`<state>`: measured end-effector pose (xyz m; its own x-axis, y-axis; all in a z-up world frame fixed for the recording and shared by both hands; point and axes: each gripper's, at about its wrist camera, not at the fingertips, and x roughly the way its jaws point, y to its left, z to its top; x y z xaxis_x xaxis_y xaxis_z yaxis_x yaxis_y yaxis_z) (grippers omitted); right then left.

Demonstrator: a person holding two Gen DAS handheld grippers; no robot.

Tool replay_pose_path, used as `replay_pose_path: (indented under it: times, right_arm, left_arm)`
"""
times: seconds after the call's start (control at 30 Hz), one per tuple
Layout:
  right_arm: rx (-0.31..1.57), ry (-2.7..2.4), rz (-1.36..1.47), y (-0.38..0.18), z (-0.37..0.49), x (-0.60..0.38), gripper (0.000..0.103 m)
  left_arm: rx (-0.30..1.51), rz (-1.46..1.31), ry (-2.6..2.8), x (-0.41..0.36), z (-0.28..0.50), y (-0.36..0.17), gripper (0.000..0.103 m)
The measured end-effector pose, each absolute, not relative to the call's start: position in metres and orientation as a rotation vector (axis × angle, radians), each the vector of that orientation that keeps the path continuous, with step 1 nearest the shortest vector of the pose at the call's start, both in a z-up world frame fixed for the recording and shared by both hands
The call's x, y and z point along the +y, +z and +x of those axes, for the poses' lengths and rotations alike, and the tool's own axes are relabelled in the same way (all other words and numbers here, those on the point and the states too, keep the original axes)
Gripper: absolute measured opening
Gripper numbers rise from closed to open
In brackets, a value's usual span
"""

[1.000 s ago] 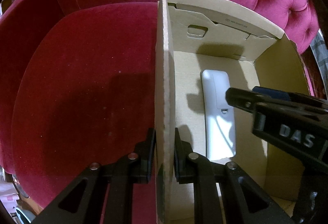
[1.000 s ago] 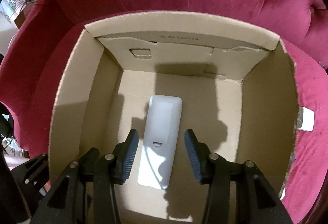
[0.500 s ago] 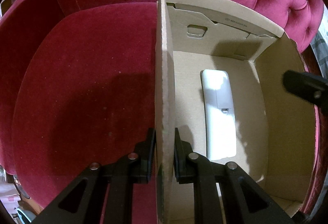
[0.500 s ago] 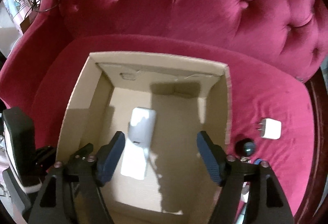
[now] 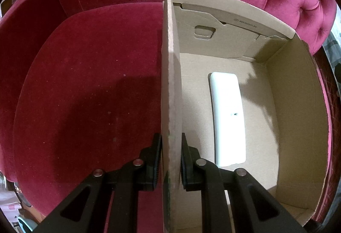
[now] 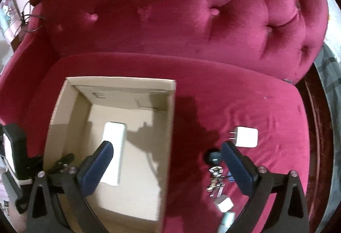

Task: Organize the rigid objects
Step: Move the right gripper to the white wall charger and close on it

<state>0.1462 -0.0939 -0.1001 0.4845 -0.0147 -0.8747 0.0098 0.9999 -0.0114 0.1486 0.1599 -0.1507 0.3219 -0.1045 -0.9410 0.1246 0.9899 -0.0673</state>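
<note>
The sofa is deep crimson velvet, its back tufted in a diamond pattern with buttons of the same red; its seat reads darker, wine-coloured, where shadow falls. The cardboard box is plain tan-brown, paler beige on its lit floor, with small dark print on one inner flap. The remote lying in it is plain white. On the seat, the charger is white with silvery prongs. The left gripper is matte black with silver rivets. The right gripper has a black frame and dark blue pads on its fingers.
</note>
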Motion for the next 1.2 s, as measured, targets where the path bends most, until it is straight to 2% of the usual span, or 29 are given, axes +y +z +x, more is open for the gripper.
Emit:
replay_pose_path:
  times: [0.4,1.2]
  right_arm:
    - [1.12,-0.124,-0.036,-0.12,0.16,-0.165,0.103]
    - [1.289,-0.222,-0.015,-0.221,0.214,-0.237,0.103]
  left_arm:
    - [1.235,0.02,-0.149,0.161,0.149,-0.151,0.017]
    - [1.235,0.023,-0.149,0.16,0.149,-0.151,0.017]
